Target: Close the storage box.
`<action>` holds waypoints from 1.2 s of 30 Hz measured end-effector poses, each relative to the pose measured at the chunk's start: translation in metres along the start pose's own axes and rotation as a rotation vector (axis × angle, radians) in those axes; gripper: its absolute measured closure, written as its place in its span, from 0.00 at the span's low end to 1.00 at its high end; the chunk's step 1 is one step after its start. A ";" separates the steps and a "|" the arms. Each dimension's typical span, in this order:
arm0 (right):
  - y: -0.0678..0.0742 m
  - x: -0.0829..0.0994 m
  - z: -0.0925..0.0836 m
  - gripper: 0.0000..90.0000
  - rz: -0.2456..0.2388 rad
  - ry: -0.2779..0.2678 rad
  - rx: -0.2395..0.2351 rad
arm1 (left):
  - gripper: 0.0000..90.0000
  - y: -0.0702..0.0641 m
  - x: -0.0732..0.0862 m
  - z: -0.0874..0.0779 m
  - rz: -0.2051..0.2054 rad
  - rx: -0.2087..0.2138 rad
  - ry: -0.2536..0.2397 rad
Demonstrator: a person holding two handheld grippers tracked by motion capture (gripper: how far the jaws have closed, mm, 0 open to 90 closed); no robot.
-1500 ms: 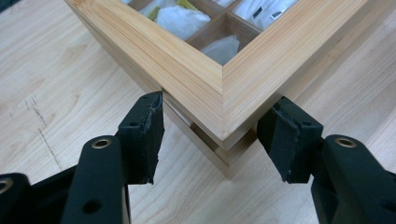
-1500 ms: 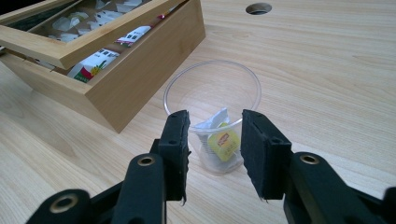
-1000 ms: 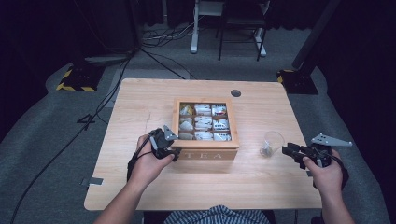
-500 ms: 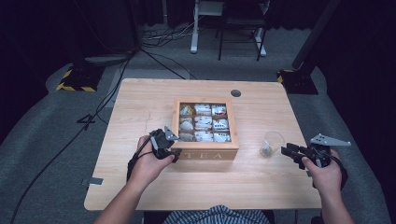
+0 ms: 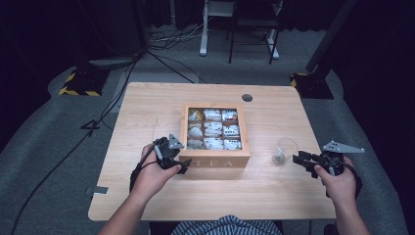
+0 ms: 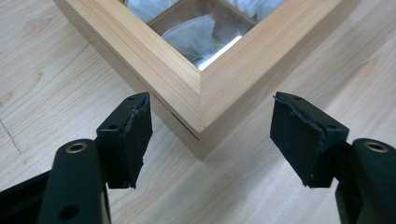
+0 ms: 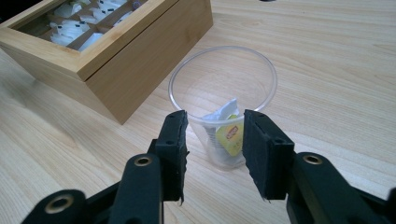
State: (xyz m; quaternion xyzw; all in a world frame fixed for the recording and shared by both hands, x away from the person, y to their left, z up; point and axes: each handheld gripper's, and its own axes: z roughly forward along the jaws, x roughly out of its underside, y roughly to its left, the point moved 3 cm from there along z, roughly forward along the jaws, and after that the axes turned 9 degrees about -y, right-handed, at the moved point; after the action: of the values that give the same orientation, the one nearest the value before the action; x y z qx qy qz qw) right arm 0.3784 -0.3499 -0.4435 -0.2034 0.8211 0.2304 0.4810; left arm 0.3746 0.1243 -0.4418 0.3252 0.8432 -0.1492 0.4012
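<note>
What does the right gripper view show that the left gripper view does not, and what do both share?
Right gripper view: a clear cup with a teabag inside, ahead of the right gripper.

Left gripper view: the left gripper, jaws just opened, either side of a box corner without touching it.

Both: the tea box and wooden table.

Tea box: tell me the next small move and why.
Probably draw the left gripper back: its jaws have just been opening and stand apart off the tea box corner. The cup, tea bag inside, sits by the right gripper.
</note>
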 end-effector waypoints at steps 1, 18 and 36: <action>-0.001 0.001 0.000 0.65 0.003 0.000 0.001 | 0.31 0.000 0.001 -0.004 -0.003 0.002 -0.010; -0.009 0.004 -0.004 0.31 -0.063 0.023 -0.012 | 0.21 0.035 0.062 -0.058 -0.021 -0.124 -0.139; -0.028 0.025 0.008 0.25 -0.092 0.027 0.007 | 0.20 0.082 0.116 -0.048 -0.094 -0.184 -0.085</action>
State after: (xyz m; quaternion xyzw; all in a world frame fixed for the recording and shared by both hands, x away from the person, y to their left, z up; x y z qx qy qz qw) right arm 0.3877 -0.3709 -0.4740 -0.2426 0.8180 0.2025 0.4807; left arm 0.3468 0.2596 -0.5003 0.2406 0.8498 -0.1034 0.4575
